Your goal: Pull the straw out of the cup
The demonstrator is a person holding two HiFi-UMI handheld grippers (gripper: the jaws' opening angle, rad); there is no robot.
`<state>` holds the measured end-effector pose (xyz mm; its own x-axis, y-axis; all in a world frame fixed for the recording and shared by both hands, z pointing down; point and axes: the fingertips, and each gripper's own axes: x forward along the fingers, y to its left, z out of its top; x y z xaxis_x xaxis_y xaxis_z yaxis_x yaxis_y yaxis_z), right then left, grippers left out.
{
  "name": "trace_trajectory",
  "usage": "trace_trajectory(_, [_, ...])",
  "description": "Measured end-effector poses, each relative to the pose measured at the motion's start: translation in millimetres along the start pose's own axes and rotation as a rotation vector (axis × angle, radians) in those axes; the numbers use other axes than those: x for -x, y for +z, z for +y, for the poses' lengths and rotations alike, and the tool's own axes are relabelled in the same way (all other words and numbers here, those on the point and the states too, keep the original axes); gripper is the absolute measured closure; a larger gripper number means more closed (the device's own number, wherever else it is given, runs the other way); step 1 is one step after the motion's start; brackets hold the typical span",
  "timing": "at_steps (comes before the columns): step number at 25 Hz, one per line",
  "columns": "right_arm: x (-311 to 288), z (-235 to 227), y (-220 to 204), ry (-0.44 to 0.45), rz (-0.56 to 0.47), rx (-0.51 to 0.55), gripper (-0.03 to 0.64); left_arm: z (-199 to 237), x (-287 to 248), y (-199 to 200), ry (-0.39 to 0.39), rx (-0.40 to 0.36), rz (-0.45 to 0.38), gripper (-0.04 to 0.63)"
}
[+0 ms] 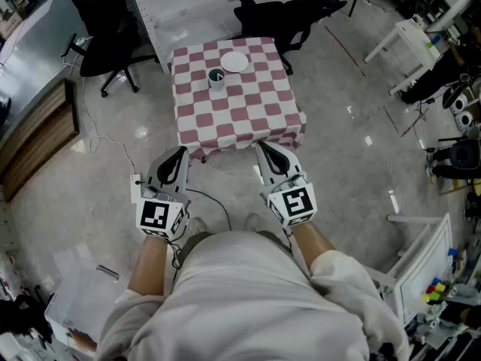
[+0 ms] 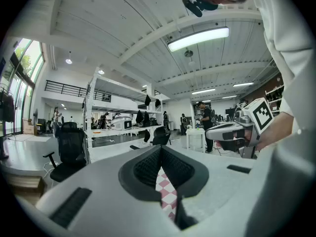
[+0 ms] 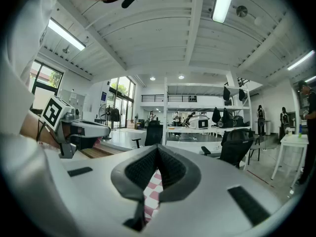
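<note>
A small table with a red-and-white checked cloth [image 1: 240, 115] stands ahead of me. On it is a cup [image 1: 216, 79] with a dark straw [image 1: 216, 74] in it, and a white plate [image 1: 234, 62] lies just behind. My left gripper [image 1: 179, 153] and right gripper [image 1: 264, 147] are held side by side short of the table's near edge, well apart from the cup. Both are shut with nothing between the jaws. In the left gripper view the left gripper [image 2: 160, 150] has its tips together over a strip of checked cloth [image 2: 167, 194]. The right gripper [image 3: 158, 150] looks the same.
Black office chairs [image 1: 113, 43] [image 1: 293, 10] stand behind the table. A wooden bench [image 1: 37, 138] is at the left, a white table [image 1: 409, 36] at the right. A cable [image 1: 113, 145] trails over the floor. The person's white-clad body [image 1: 248, 299] fills the bottom.
</note>
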<state>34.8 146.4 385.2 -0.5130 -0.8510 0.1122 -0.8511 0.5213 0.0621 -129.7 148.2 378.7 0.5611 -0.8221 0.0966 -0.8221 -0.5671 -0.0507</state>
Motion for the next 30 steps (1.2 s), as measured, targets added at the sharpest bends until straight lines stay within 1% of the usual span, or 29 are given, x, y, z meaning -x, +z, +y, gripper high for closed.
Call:
trace_trajectory(19, [7.7, -8.5, -6.7, -0.007, 0.006, 0.001, 0.614, -4.6, -7.0, -3.4, -0.002, -0.005, 0.011, 0.591])
trace_trajectory(23, [13.2, -13.4, -6.6, 0.003, -0.007, -0.021, 0.614, -10.3, -10.5, -2.2, -0.003, -0.004, 0.013, 0.591])
trace_trajectory(30, [22.3, -28.6, -8.9, 0.015, -0.022, -0.023, 0.614, -17.3, -22.1, -2.1, 0.018, -0.003, 0.017, 0.591])
